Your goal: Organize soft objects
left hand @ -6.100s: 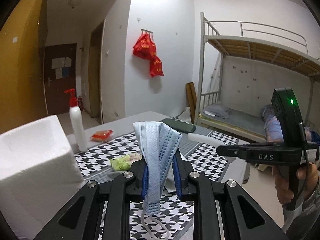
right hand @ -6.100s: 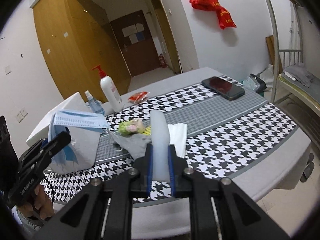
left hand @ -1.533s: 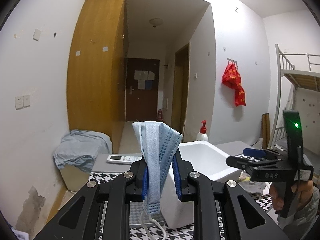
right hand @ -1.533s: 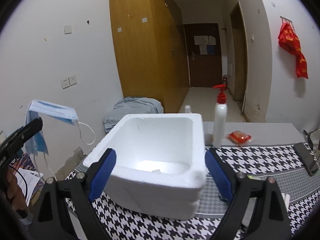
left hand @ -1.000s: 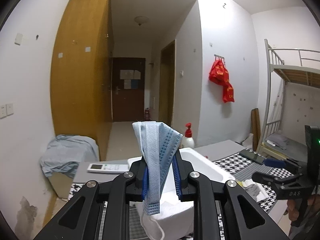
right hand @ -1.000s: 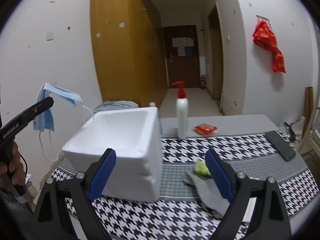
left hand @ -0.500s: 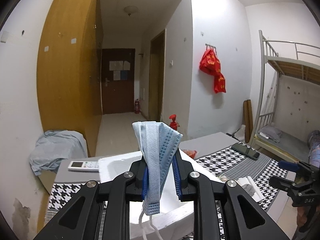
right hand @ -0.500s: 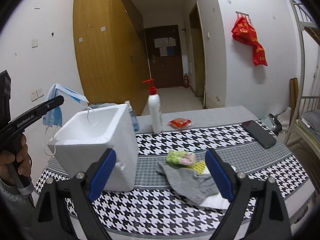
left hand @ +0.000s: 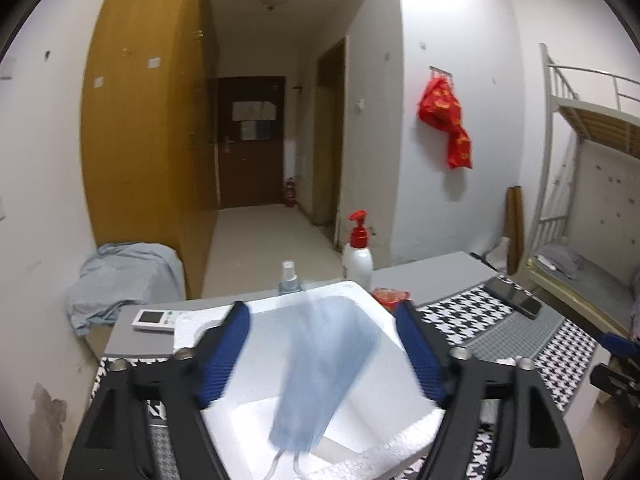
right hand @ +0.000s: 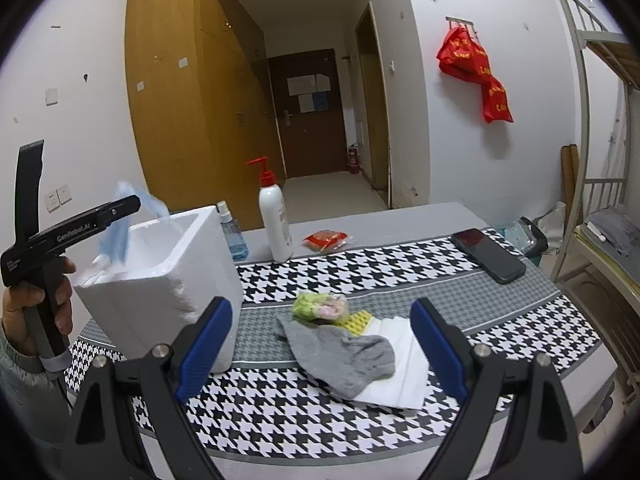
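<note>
The blue face mask [left hand: 324, 368] is a blur between the spread fingers of the left gripper [left hand: 323, 354], touching neither pad, right over the open white foam box [left hand: 376, 412]. Those jaws have just been opening, and the mask sits loose between them, ear loops trailing low toward the box floor. Out to the right on the houndstooth tablecloth [right hand: 400, 264], a grey sock [right hand: 340, 354] lies on white tissue [right hand: 400, 376], with a green-and-pink soft bundle [right hand: 320, 306] just beyond. The right gripper [right hand: 320, 354] hangs wide open above them, holding nothing. Far side: a pump bottle [right hand: 274, 222], well clear.
</note>
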`<act>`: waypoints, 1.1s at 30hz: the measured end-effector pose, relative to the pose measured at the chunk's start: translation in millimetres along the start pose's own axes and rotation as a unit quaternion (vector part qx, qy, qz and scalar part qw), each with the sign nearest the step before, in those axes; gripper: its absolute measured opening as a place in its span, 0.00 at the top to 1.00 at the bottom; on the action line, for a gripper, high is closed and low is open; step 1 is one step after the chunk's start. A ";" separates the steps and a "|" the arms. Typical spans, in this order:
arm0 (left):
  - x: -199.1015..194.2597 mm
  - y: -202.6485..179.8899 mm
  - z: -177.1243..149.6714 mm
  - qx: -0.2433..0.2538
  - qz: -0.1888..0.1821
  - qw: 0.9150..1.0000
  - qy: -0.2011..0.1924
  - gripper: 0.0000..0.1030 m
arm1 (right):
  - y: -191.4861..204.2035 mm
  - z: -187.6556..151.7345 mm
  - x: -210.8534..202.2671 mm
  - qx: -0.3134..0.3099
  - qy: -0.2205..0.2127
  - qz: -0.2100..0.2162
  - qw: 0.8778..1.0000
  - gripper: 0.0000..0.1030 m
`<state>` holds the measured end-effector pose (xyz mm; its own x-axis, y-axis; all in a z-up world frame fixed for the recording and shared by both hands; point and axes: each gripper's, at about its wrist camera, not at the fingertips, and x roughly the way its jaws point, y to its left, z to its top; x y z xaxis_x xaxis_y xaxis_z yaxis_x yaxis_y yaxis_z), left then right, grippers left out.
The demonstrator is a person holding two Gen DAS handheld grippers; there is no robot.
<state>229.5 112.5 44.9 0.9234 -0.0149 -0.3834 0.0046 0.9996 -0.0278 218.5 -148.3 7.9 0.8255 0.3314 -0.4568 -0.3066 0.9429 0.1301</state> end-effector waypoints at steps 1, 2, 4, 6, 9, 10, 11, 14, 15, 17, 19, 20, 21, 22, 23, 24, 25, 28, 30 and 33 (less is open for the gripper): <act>0.4 -0.7 -0.4 -0.001 0.004 1.000 0.002 0.13 | -2.0 0.0 -0.4 0.001 0.000 -0.001 1.000 0.10; 0.7 -1.4 -1.0 0.000 0.006 1.000 0.002 0.10 | -4.4 -0.1 -1.1 0.002 -0.001 -0.002 1.000 0.10; -0.9 -3.8 -2.3 0.001 0.013 1.000 -0.004 0.06 | -7.4 0.1 -1.8 0.004 -0.002 -0.003 1.000 0.10; -2.5 -5.3 -3.1 0.000 0.010 1.000 -0.004 0.06 | -10.8 0.1 -2.7 0.006 -0.002 -0.004 1.000 0.10; -8.4 -6.9 -4.3 -0.003 0.007 1.000 -0.007 0.05 | -14.6 -0.7 -5.1 0.009 -0.003 -0.003 1.000 0.10; -9.3 -7.6 -3.3 -0.003 0.007 1.000 -0.008 0.04 | -15.7 -1.1 -6.0 0.009 -0.003 -0.003 1.000 0.10; -10.0 -7.6 -1.7 -0.004 0.008 1.000 -0.010 0.03 | -16.3 -1.4 -7.2 0.009 -0.003 -0.004 1.000 0.10; -17.8 -9.9 -1.6 -0.007 0.005 1.000 -0.019 0.02 | -16.7 -1.7 -10.4 0.008 -0.003 -0.004 1.000 0.10; -20.5 -11.1 -1.3 -0.008 0.004 1.000 -0.021 0.02 | -16.7 -1.6 -12.1 0.007 -0.003 -0.003 1.000 0.10; -27.8 -13.1 -3.1 -0.008 0.004 1.000 -0.027 0.01 | -16.5 -1.5 -15.3 0.005 -0.006 -0.003 1.000 0.10; -34.9 -15.7 -4.3 -0.008 0.002 0.999 -0.031 0.01 | -17.5 -2.3 -20.3 0.005 -0.009 -0.002 1.000 0.10; -37.8 -16.5 -5.1 -0.009 0.001 0.999 -0.033 0.01 | -18.0 -2.5 -23.1 0.005 -0.011 -0.001 1.000 0.10; -40.9 -18.0 -5.6 -0.009 -0.001 0.999 -0.034 0.01 | -18.9 -2.9 -24.9 0.005 -0.012 -0.002 1.000 0.10; -44.1 -20.3 -6.2 -0.008 -0.003 0.999 -0.035 0.01 | -19.5 -3.5 -26.5 0.005 -0.012 -0.002 1.000 0.10; -48.0 -22.2 -6.9 -0.009 -0.004 0.999 -0.036 0.01 | -20.3 -4.2 -28.8 0.006 -0.013 -0.002 1.000 0.10; -51.4 -23.4 -7.7 -0.010 -0.005 0.999 -0.037 0.01 | -20.9 -4.2 -29.9 0.006 -0.013 -0.001 1.000 0.10; -55.3 -25.6 -8.1 -0.012 -0.005 0.999 -0.039 0.01 | -21.2 -4.5 -31.1 0.007 -0.013 0.000 1.000 0.10; -66.4 -33.2 -8.2 -0.011 -0.008 0.999 -0.046 0.01 | -23.3 -7.5 -38.0 0.006 -0.014 0.002 1.000 0.10; -74.8 -40.2 -9.3 -0.007 -0.008 0.999 -0.051 0.01 | -25.4 -9.3 -45.0 0.004 -0.015 0.005 1.000 0.10; -85.0 -49.6 -13.1 -0.011 -0.005 0.998 -0.057 0.01 | -29.0 -11.6 -57.0 0.001 -0.022 0.012 1.000 0.10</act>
<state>145.7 63.9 66.7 0.9609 -0.0218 -0.2760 0.0078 0.9986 -0.0518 174.9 -195.0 19.9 0.8386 0.3546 -0.4135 -0.3253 0.9349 0.1420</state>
